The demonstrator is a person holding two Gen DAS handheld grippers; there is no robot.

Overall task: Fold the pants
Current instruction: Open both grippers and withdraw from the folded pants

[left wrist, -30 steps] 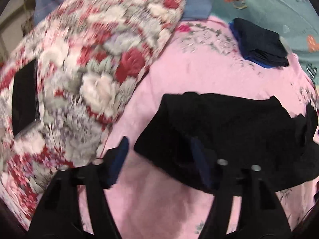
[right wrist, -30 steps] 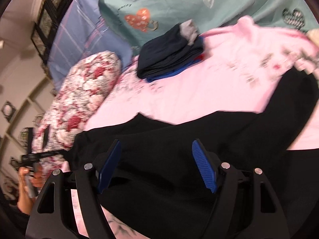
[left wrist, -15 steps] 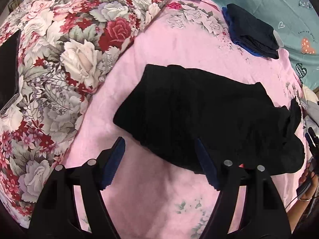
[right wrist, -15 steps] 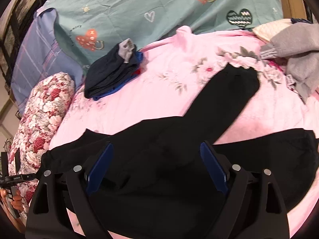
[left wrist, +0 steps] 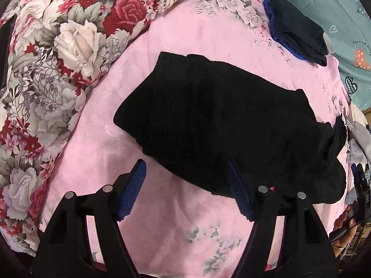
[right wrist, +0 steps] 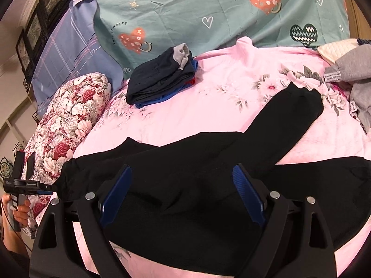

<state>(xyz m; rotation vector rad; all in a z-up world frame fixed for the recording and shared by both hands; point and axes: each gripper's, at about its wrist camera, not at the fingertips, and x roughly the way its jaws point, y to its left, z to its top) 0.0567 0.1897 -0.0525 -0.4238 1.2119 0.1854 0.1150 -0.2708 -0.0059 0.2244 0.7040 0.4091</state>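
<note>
While the black pants point(right wrist: 208, 162) lie spread on the pink sheet point(left wrist: 162, 220), my left tongs point(left wrist: 185, 190) and right tongs point(right wrist: 183, 192) hover spread wide, gripping nothing.

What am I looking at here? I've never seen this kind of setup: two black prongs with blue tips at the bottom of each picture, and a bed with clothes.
There is no robot. A person holds a two-finger gripper in each hand, and each gripper carries a fisheye camera looking forward along its fingers. One picture shows the left gripper, the other the right gripper; the blue strips are their finger pads. Both are open and hold nothing. They hover above black pants spread on a pink floral sheet, with the legs apart. Farther back lies a folded pile of dark clothes. A floral pillow sits beside the sheet, and grey garments lie at the right edge.
</note>
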